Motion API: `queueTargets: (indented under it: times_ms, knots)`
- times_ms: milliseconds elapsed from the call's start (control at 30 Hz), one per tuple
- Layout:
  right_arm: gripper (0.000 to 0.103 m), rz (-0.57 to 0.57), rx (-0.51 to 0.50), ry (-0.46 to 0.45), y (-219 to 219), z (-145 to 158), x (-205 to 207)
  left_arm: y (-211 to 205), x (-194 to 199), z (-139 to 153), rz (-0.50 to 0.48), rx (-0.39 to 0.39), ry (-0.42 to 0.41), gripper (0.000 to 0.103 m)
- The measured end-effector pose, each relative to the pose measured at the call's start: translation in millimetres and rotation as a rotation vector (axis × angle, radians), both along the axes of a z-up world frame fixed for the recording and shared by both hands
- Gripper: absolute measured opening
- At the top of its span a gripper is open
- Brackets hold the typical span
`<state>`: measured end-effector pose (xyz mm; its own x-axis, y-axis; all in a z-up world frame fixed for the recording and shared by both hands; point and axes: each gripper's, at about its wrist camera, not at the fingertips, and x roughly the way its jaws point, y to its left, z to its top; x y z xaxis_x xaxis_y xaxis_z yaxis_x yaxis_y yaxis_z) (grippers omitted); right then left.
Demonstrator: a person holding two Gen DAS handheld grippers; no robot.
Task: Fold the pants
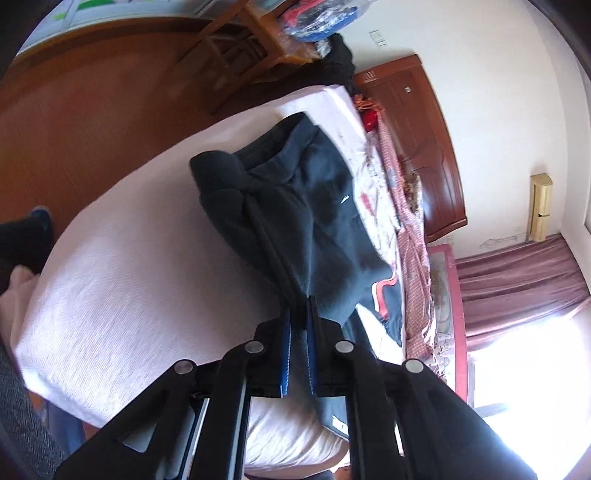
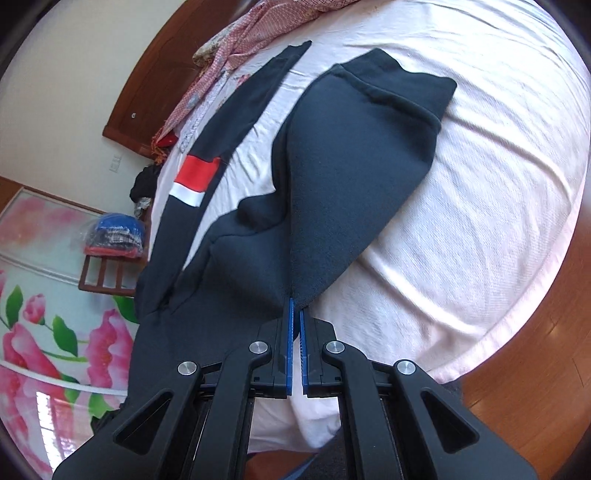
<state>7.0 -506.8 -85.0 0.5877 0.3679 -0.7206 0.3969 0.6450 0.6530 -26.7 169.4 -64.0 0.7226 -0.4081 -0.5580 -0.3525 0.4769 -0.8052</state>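
Note:
Dark navy pants (image 1: 295, 206) lie on a bed with a pale pink sheet (image 1: 129, 280), partly doubled over. My left gripper (image 1: 300, 306) is shut on a pinched fold of the pants, which stretch away from its tips towards the cuffs. In the right wrist view the same pants (image 2: 340, 192) spread out, one cuffed leg end folded over on the right. My right gripper (image 2: 296, 314) is shut on the pants' edge. A second dark garment with a red and white stripe (image 2: 192, 173) lies alongside on the left.
A pink patterned blanket (image 1: 410, 229) is heaped by the wooden headboard (image 1: 417, 147). A wooden chair (image 1: 236, 48) with bagged clothes (image 1: 317, 18) stands on the wood floor (image 1: 92, 122). Flowered wardrobe doors (image 2: 44, 295) sit left in the right wrist view. A person's foot (image 1: 37, 221) shows.

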Motion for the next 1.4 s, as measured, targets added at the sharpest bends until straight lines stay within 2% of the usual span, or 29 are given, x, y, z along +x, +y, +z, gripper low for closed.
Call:
queueTargets:
  times_ms: [33,100,167,200,233,267,300,367,400,467,567,667,733,800,867,900,933,967,1067,1233,1300,1400]
  knots:
    - [0.002,0.008,0.008,0.017,1,-9,-1,-2,-2,-4,-0.007,0.041,0.025,0.007]
    - [0.01,-0.02,-0.043,0.08,1,-20,-3,-9,-2,-13,-0.064,0.071,0.061,0.007]
    - [0.035,-0.058,0.023,0.074,-5,-23,-8,-19,-6,-10,-0.111,0.193,0.118,0.009]
    - [0.041,-0.089,0.033,0.065,-9,-19,-12,-26,-10,-5,-0.161,0.239,0.105,0.012]
    - [0.052,-0.102,0.033,0.048,-12,-13,-15,-35,-13,4,-0.214,0.307,0.088,0.016]
    - [0.053,-0.111,0.016,0.026,-15,-5,-17,-45,-15,12,-0.248,0.377,0.078,0.039]
    - [0.053,-0.125,-0.007,0.014,-21,3,-16,-56,-22,20,-0.286,0.457,0.058,0.066]
    - [0.053,-0.199,-0.063,0.018,-41,13,-10,-78,-26,39,-0.348,0.542,-0.03,0.07]
    - [0.053,-0.243,-0.07,0.011,-54,14,-6,-88,-23,45,-0.387,0.568,-0.055,0.075]
    - [0.053,-0.329,-0.097,0.019,-82,11,5,-113,-15,55,-0.472,0.632,-0.092,0.077]
    - [0.053,-0.378,-0.141,0.051,-110,3,29,-141,2,66,-0.535,0.672,-0.128,0.09]
    - [0.053,-0.391,-0.112,0.065,-123,-10,41,-168,5,73,-0.575,0.674,-0.122,0.093]
    - [0.052,-0.384,-0.141,0.106,-126,-16,49,-179,7,74,-0.596,0.676,-0.098,0.094]
    - [0.052,-0.369,-0.152,0.065,-123,-15,53,-187,8,73,-0.615,0.667,-0.088,0.094]
    - [0.026,-0.32,-0.176,0.067,-119,-16,61,-193,8,71,-0.628,0.681,-0.076,0.094]
    - [0.026,-0.292,-0.214,0.07,-116,-13,65,-195,9,69,-0.635,0.686,-0.069,0.094]
    - [0.016,-0.26,-0.264,0.067,-111,-8,68,-196,10,65,-0.633,0.692,-0.057,0.094]
    - [0.011,-0.24,-0.295,0.058,-107,-2,69,-195,10,63,-0.63,0.697,-0.044,0.094]
    - [0.01,-0.253,-0.354,0.032,-105,20,62,-191,10,57,-0.614,0.688,-0.004,0.094]
    - [0.01,-0.333,-0.409,-0.045,-121,55,31,-181,6,56,-0.584,0.705,0.005,0.094]
    - [0.01,-0.345,-0.432,-0.038,-126,54,22,-177,5,54,-0.581,0.697,0.013,0.094]
    - [0.01,-0.335,-0.422,0.018,-128,33,16,-171,2,51,-0.579,0.696,0.031,0.094]
